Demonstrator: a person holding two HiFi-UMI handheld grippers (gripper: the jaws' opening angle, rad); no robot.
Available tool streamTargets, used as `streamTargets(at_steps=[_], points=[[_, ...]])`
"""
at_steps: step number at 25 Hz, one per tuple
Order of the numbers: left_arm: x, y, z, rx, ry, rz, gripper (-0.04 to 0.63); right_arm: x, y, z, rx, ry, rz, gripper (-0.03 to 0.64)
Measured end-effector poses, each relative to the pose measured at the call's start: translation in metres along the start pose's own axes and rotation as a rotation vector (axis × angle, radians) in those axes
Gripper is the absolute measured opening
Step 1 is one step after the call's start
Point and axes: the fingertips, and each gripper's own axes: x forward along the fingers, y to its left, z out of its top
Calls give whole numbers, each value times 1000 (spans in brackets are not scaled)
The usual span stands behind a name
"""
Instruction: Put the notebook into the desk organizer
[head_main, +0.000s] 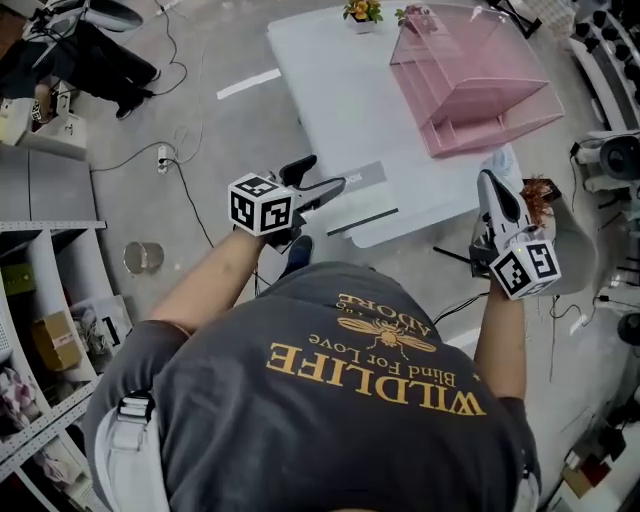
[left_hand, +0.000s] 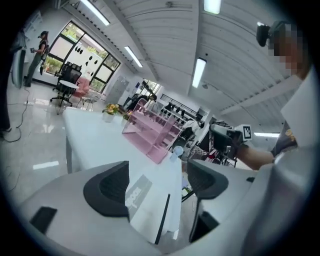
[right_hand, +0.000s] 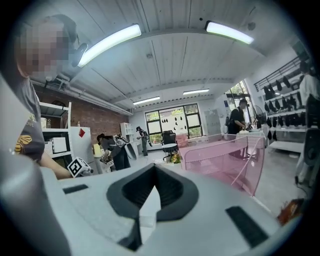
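A white notebook (head_main: 400, 200) with a grey label and a black elastic band lies at the near edge of the white table (head_main: 330, 90). The clear pink desk organizer (head_main: 470, 75) stands at the table's far right. My left gripper (head_main: 322, 178) is at the notebook's left end with its jaws wide open. In the left gripper view the notebook (left_hand: 150, 200) shows between the jaws, and the pads do not press on it. My right gripper (head_main: 492, 185) hovers by the table's near right corner, shut and holding nothing. The organizer (right_hand: 220, 155) shows ahead of it.
A small pot of flowers (head_main: 361, 12) stands at the table's far edge. Shelving (head_main: 40, 300) lines the left side. A metal can (head_main: 143, 257) and cables lie on the floor. People stand far back in the room (right_hand: 115, 147).
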Motion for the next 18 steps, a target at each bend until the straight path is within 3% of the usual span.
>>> streamTargets(at_steps=[5,8,12,15,18], points=[[15,44,-70,-13,127,93,365,19,4,-17,-3,35,26,0],[19,66,-107,-61,182,159,365,24,4,-27,1,63,39,0],[28,94,-136,-182,203,219,368,32,4,-33,1,93,51,0],[40,100,-152,-306,202,203,368,35,3,-40,1,110,60,0],[50,103,-164,-383,220,194,367,34,3,-43,-2,120,65,0]])
